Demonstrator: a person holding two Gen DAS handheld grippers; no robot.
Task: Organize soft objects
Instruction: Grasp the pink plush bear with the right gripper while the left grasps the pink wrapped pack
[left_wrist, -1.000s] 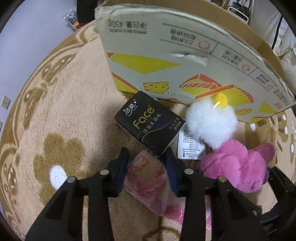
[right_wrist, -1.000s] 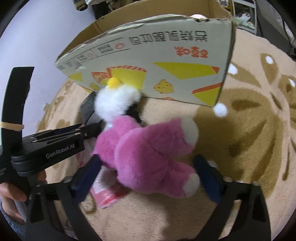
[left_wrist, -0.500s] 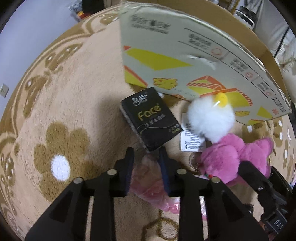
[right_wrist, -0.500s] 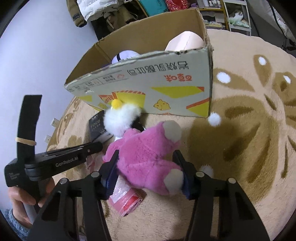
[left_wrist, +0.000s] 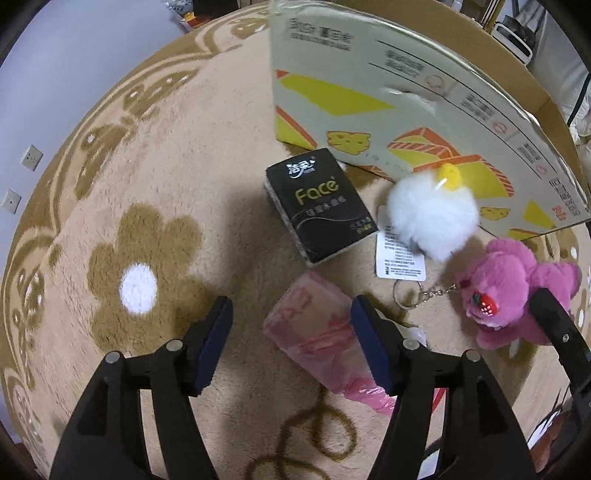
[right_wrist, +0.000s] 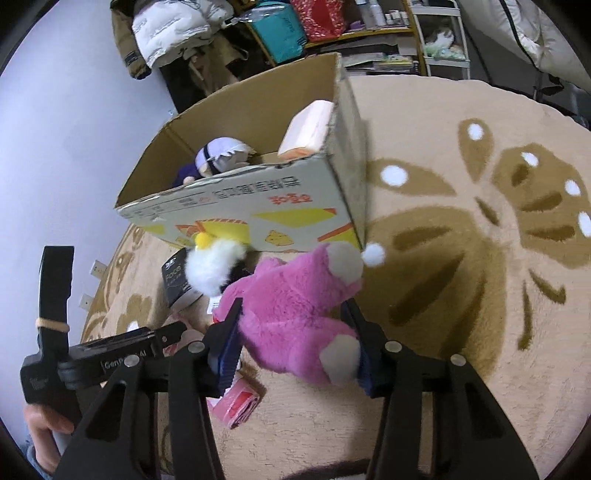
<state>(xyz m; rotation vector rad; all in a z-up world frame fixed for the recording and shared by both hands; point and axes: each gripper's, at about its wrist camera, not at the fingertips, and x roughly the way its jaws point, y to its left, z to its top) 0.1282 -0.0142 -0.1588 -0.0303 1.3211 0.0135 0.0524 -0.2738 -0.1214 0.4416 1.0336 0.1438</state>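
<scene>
Under my fingers: beige flower-patterned rug (left_wrist: 155, 206). Resting directly on it: cardboard box (left_wrist: 369, 110), black tissue pack (left_wrist: 319, 205), pink tissue pack (left_wrist: 317, 336), white pompom keychain (left_wrist: 432, 218).

Left wrist view: close, angled down at rug (left_wrist: 155, 206), facing the cardboard box (left_wrist: 388, 92) side. Right wrist view: higher, looking into the box. Both share pink plush (right_wrist: 295, 306), black tissue pack (left_wrist: 319, 205).
</scene>
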